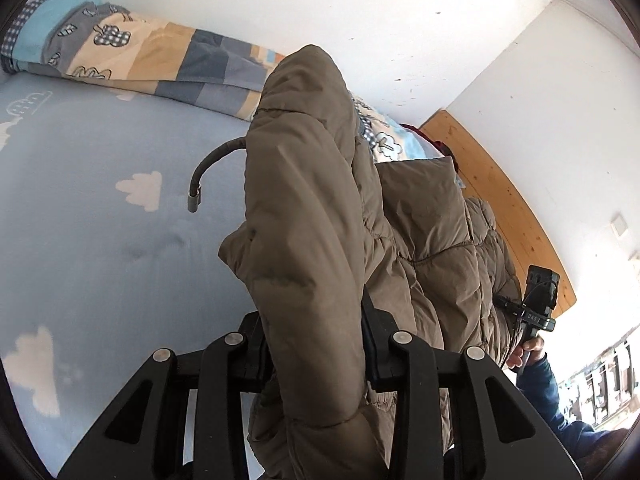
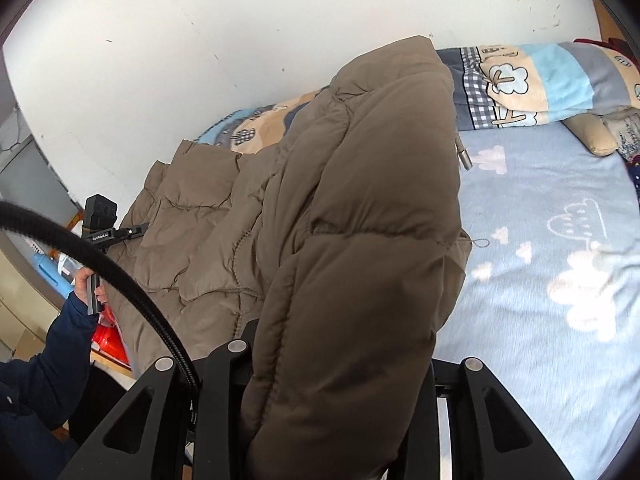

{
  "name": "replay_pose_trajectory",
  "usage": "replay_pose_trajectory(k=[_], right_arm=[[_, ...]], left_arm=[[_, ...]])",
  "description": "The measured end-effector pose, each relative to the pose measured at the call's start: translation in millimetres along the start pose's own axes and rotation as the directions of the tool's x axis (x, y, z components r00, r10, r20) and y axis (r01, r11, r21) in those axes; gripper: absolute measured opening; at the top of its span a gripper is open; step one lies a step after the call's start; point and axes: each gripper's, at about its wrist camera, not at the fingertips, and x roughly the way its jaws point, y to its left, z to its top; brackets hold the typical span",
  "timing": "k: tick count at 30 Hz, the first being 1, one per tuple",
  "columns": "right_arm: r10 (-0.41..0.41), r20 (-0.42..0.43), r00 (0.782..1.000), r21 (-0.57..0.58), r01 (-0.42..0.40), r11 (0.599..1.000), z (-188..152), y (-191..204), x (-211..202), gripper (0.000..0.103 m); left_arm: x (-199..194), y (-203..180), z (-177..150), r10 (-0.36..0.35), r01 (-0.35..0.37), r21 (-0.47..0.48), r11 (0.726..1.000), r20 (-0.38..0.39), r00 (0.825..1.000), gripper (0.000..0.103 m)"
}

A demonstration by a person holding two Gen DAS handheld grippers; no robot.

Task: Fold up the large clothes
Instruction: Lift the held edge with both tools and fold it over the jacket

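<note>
Bed sheet (image 1: 80,200), light blue with clouds, patterned quilt (image 1: 132,56) along wall. Brown puffer jacket (image 1: 320,200) bunched above sheet, held up at both ends. Left gripper (image 1: 316,344) clamps one padded fold; right gripper (image 2: 340,364) clamps another. Drawcord toggle (image 1: 193,203) dangles.

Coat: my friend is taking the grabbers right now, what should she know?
Left gripper: shut on the coat.
Right gripper: shut on the coat too.
Coat: one edge raised by both grippers, the rest draped on the bed. A quilt lies along the wall.
Done: both grips taken.
Left: lay the raised edge over for the fold, then flatten; no finished fold shows.
</note>
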Motion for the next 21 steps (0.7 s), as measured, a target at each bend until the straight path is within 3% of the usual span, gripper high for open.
replay_pose_trajectory(k=[9,13,21], right_arm=[[-0.014,0.007,1.000,-0.007,0.014,1.000,-54.1,30.9,-40.1,0.036],[-0.029,-0.015,0.999,0.001,0.029,1.000,-69.3,27.9,-36.3,0.036],[-0.088,-0.078,0.993,0.010,0.089,0.996,-71.0,7.3,-10.9,0.036]], left_arm=[[-31.6,-14.7,-65.4,-0.008,0.008,-0.026,1.000,-0.015,1.000,0.033],[-20.8,-6.1,-79.5,-0.002,0.000,-0.042,0.999,-0.049,0.999,0.033],[23.7,21.4,-77.7,0.036,-0.046,-0.088,0.995,-0.109,0.993,0.033]])
